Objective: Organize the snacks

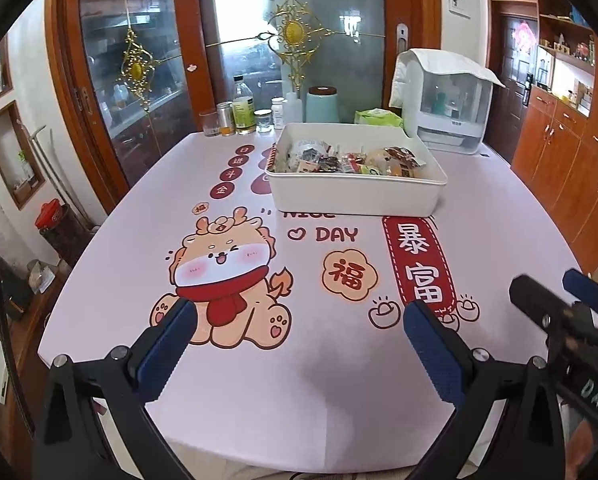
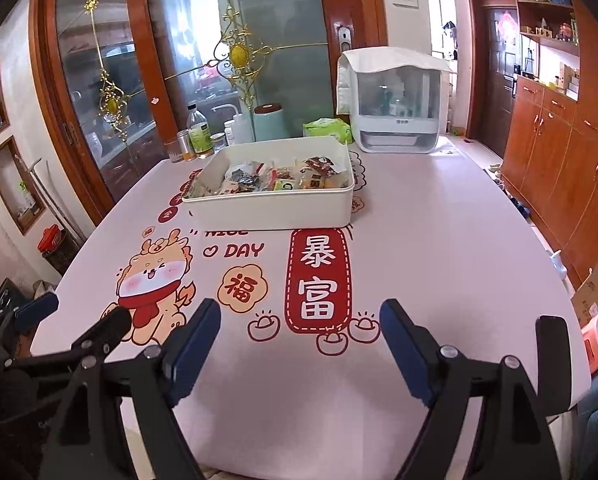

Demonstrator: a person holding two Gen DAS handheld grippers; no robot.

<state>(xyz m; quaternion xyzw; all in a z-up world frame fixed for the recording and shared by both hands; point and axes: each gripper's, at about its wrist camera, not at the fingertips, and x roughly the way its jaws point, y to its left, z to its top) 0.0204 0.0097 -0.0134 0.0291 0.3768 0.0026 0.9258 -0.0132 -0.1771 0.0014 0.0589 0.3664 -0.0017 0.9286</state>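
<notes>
Nearest in view, the left gripper hangs over the near part of the surface with its blue-padded fingers spread wide and nothing between them; bare pink covering shows in the gap. The right gripper hangs just beside it on the right, its fingers likewise spread wide and empty, and each gripper shows at the edge of the other's view. Beyond the fingertips the covering carries printed pictures: a cartoon dragon with a red scarf at the left, a flower-shaped badge in the middle, and a red banner with white characters at the right, with the words "NICE DAY" just past them. Farther on, well apart from both grippers, sits a white rectangular bin, its near wall covering part of the lettering. The wrapped snacks lie heaped together inside it, none on the covering around it. Behind the bin, at the far edge, stand a row of bottles and jars, a pale green canister, a green packet, and at the far right a white appliance with a cloth draped over its top. Glass sliding doors with gold ornaments close off the background.
</notes>
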